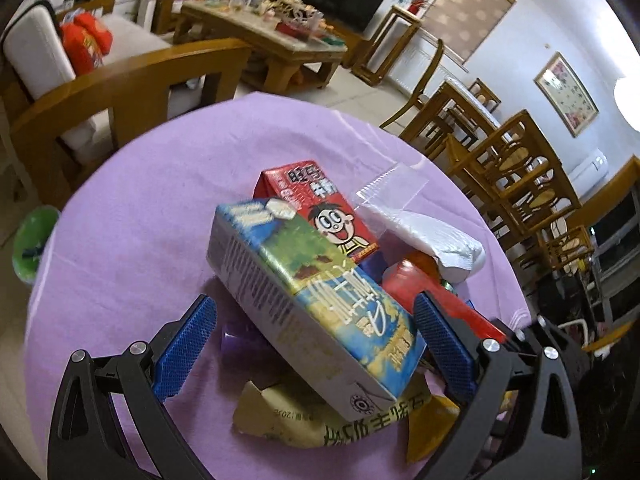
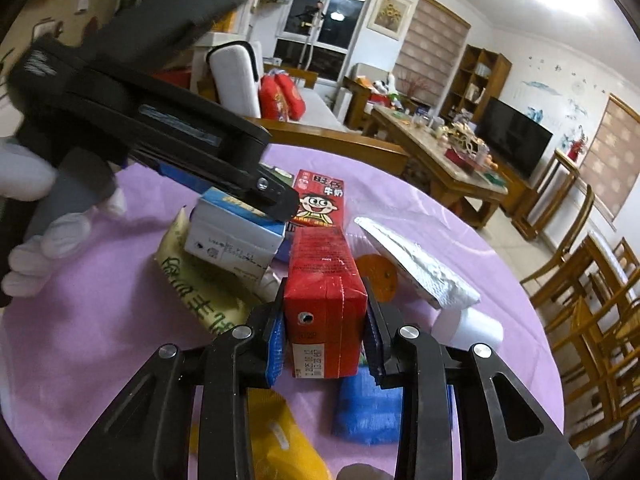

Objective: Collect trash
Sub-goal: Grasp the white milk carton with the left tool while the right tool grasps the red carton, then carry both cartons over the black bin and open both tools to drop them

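Red carton (image 2: 325, 312) clamped endwise by right gripper (image 2: 326, 340); apparently punctured.

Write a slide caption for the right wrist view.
Right gripper clamps a red drink carton above the purple tablecloth, litter all around.

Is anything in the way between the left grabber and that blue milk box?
No, nothing visible. The left gripper is open, with the blue milk carton already between its fingers. The right gripper is shut on a red carton beside it.
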Motion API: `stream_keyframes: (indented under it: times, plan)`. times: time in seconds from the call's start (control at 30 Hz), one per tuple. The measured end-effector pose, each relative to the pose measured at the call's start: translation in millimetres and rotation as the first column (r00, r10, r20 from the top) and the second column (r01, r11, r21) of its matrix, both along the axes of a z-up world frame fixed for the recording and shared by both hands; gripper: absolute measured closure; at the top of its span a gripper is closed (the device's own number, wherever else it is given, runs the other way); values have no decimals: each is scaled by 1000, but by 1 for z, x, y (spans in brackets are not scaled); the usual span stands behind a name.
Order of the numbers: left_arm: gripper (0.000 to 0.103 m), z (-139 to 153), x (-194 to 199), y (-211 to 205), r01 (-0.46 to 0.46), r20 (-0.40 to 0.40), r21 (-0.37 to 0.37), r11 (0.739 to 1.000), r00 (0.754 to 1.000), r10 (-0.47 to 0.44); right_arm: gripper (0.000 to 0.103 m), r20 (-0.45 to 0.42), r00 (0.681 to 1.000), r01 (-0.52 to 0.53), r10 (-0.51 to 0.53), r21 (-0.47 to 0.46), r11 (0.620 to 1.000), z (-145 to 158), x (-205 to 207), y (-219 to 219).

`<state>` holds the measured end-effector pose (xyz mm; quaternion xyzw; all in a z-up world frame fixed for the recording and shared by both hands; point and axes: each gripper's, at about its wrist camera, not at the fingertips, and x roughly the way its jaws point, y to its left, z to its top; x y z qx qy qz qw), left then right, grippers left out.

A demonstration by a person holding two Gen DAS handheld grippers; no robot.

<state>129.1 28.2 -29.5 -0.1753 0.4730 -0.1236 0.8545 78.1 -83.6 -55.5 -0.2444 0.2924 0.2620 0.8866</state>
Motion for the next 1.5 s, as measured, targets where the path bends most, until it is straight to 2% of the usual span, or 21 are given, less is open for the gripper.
stream_keyframes:
  times: [0.17,0.3,0.37,0.4,0.47,0.57,0.67,0.9,1.03,1.1,1.2,1.27,1.3,1.4,1.5]
  plan:
    - [5,-4,-4,-2,-34,-10,-17,999,999,34,71,-18,997,76,-75,81,994,18,-18,-35]
    - [6,-5,-2,-3,-57,-15,-18,998,998,57,71,-38,993,120,-115,170,978,35,-33,-62]
    - [8,-8,-1,-1,-68,-17,-41,997,998,68,71,-40,990,140,-135,210,968,42,-43,-73]
    - [13,-9,-1,0,-72,-11,-59,996,997,72,71,-40,989,145,-139,221,964,41,-46,-79]
    - [42,-11,0,1,-80,-9,-98,992,997,80,71,-41,988,155,-150,252,955,45,-51,-89]
    - [63,-14,0,3,-85,-11,-152,985,996,85,71,-49,985,175,-168,305,936,47,-59,-102]
    - [64,-10,-8,4,-74,41,-204,976,996,84,71,-63,982,191,-180,348,918,49,-71,-117]
    - [64,21,-34,-9,-18,192,-205,979,980,58,71,-101,975,222,-198,460,859,54,-89,-145]
    - [64,46,-52,-43,67,272,-168,983,962,-19,71,-82,962,263,-259,519,813,62,-101,-170]
    - [64,55,-64,-69,137,312,-156,978,946,-82,71,-60,946,296,-317,555,778,70,-114,-194]
    - [64,62,-75,-108,229,343,-155,961,925,-165,71,-13,906,352,-423,575,738,79,-133,-223]
    - [64,64,-81,-145,308,356,-158,938,904,-237,71,27,849,413,-528,590,694,85,-154,-256]
    - [64,64,-84,-163,343,358,-156,926,893,-271,71,31,829,432,-558,597,676,85,-160,-267]
    - [64,59,-92,-222,448,357,-145,882,855,-375,71,40,704,535,-709,628,566,86,-195,-325]
    - [64,53,-103,-280,545,362,-126,829,803,-474,71,47,579,613,-814,632,474,80,-225,-369]
